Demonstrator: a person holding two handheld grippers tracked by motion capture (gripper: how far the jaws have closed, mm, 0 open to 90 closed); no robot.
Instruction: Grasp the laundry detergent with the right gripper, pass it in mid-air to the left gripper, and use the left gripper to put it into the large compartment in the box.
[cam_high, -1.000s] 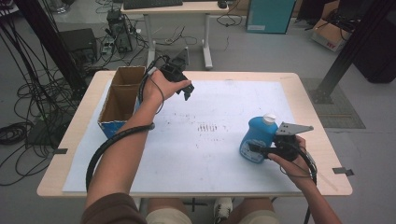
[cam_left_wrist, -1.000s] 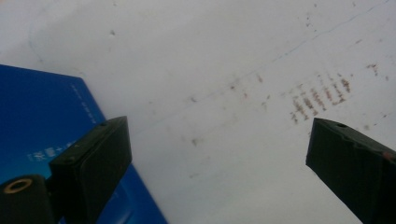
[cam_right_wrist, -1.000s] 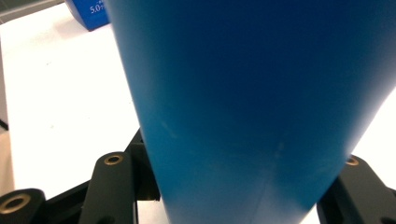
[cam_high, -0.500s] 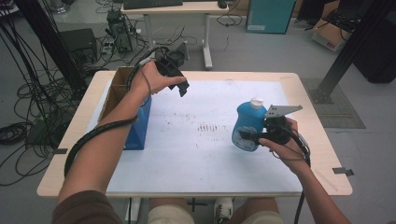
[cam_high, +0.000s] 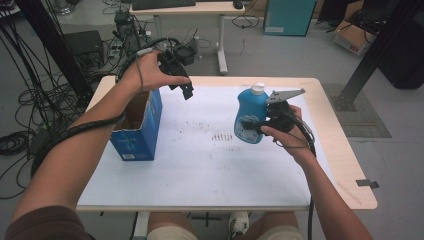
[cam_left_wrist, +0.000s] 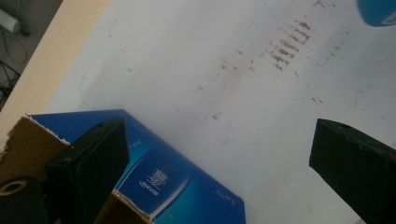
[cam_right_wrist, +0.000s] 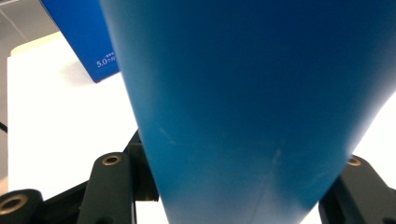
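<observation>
- The right claw (cam_high: 255, 126) is clamped on the blue bottle (cam_high: 250, 116), held upright off the desk (cam_high: 320, 165) at about 3 o'clock, probably for carrying to the box.
- The left claw (cam_high: 181, 86), jaws spread wide and just opened further, holds nothing; it hovers at 11 o'clock above the open blue box (cam_high: 136, 131).
- I judge the left hand (cam_high: 145, 72) over the box could hinder loading.

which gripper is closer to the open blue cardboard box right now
Left. The left gripper hangs open just above the blue box, by its top right edge. The right gripper is off to the right across the table, shut on the blue bottle.
</observation>
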